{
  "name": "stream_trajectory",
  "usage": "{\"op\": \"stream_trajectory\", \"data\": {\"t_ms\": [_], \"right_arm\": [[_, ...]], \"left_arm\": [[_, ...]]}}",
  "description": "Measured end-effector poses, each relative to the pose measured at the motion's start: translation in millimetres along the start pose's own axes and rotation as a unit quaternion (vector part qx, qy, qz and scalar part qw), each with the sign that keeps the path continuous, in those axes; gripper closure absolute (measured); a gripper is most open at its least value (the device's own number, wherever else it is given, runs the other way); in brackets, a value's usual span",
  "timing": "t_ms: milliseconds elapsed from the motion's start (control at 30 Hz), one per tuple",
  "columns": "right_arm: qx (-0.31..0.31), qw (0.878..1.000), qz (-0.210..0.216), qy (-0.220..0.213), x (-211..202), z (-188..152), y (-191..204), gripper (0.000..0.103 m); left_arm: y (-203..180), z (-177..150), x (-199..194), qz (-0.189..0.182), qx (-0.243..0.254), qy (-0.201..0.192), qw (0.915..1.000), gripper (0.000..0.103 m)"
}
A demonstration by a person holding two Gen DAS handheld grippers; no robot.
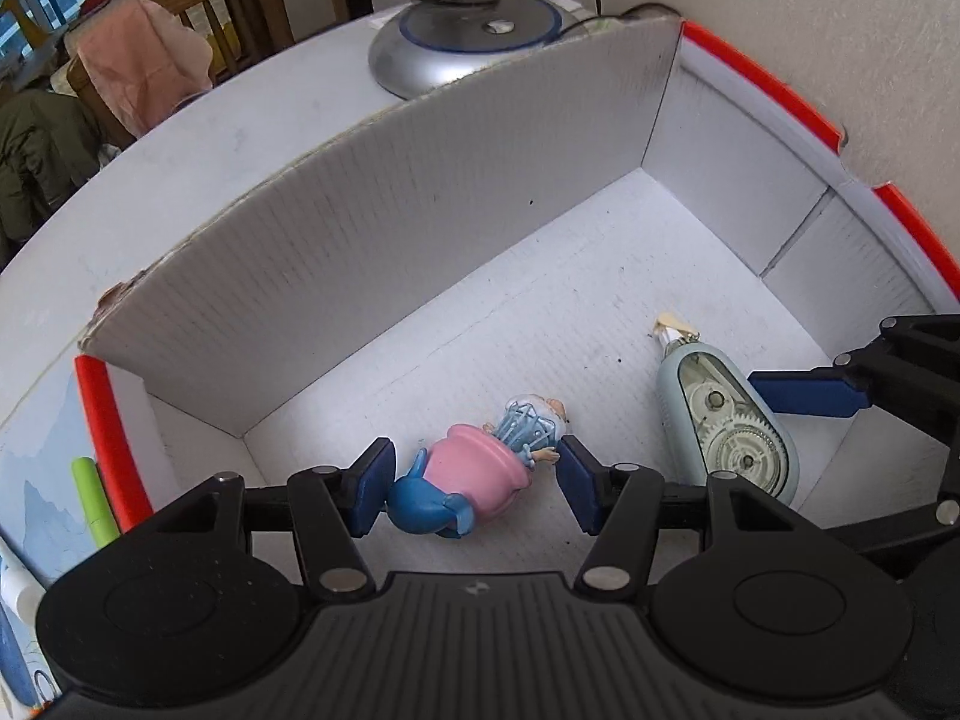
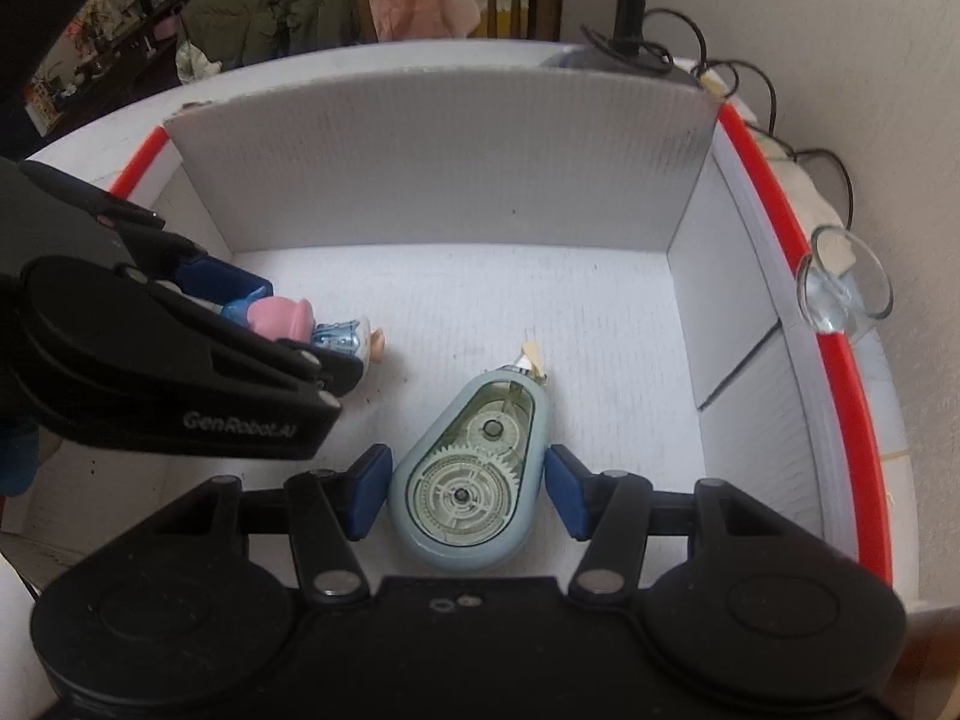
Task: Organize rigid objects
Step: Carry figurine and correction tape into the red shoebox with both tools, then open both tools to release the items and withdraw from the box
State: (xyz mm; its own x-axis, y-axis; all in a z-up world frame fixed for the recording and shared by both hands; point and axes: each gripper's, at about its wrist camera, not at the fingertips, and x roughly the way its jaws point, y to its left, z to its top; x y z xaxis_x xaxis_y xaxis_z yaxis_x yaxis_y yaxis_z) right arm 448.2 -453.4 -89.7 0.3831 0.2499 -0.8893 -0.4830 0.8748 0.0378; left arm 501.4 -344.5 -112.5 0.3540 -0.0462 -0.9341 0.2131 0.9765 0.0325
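Note:
A pink and blue toy figure [image 1: 474,468] lies on the floor of a white cardboard box [image 1: 372,228] with red rims. My left gripper [image 1: 474,483] is open with a finger on each side of the figure. A pale blue correction-tape dispenser [image 2: 474,474] lies on the box floor beside it; it also shows in the left wrist view [image 1: 726,420]. My right gripper [image 2: 468,492] is open around the dispenser, with small gaps at both pads. In the right wrist view the left gripper [image 2: 282,336] covers part of the figure [image 2: 288,315].
A silver lamp base [image 1: 468,42] with cables stands behind the box's back wall. A clear suction cup [image 2: 840,288] sits on the box's right rim [image 2: 840,360]. A green marker [image 1: 93,498] lies outside the left wall. Chairs with clothes stand beyond the table.

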Motion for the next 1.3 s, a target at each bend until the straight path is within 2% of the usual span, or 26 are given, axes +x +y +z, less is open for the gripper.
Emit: {"op": "stream_trajectory", "data": {"t_ms": [233, 400, 467, 767, 867, 1300], "right_arm": [[0.005, 1.0, -0.002, 0.018, 4, 4, -1, 0.047], [0.006, 1.0, -0.005, 0.014, 5, 8, -2, 0.043], [0.008, 1.0, -0.007, 0.01, 4, 9, -3, 0.04], [0.011, 1.0, -0.015, -0.003, -8, 5, -3, 0.037], [0.016, 1.0, -0.011, -0.012, -16, 2, -2, 0.03], [-0.005, 0.998, -0.003, -0.056, -62, -4, 25, 0.026]], "left_arm": [[-1, 1, 7, 0.006, 0.009, 0.032, 0.9994, 0.044], [-3, 0, 3, 0.018, 0.017, 0.029, 0.9993, 0.045], [-3, -1, 0, 0.021, 0.016, 0.024, 0.9994, 0.044], [-3, -9, -27, 0.016, 0.005, -0.018, 0.9997, 0.043], [-1, -13, -41, 0.009, -0.007, -0.036, 0.9993, 0.043], [20, -45, -104, -0.005, -0.048, -0.106, 0.9932, 0.043]]}}
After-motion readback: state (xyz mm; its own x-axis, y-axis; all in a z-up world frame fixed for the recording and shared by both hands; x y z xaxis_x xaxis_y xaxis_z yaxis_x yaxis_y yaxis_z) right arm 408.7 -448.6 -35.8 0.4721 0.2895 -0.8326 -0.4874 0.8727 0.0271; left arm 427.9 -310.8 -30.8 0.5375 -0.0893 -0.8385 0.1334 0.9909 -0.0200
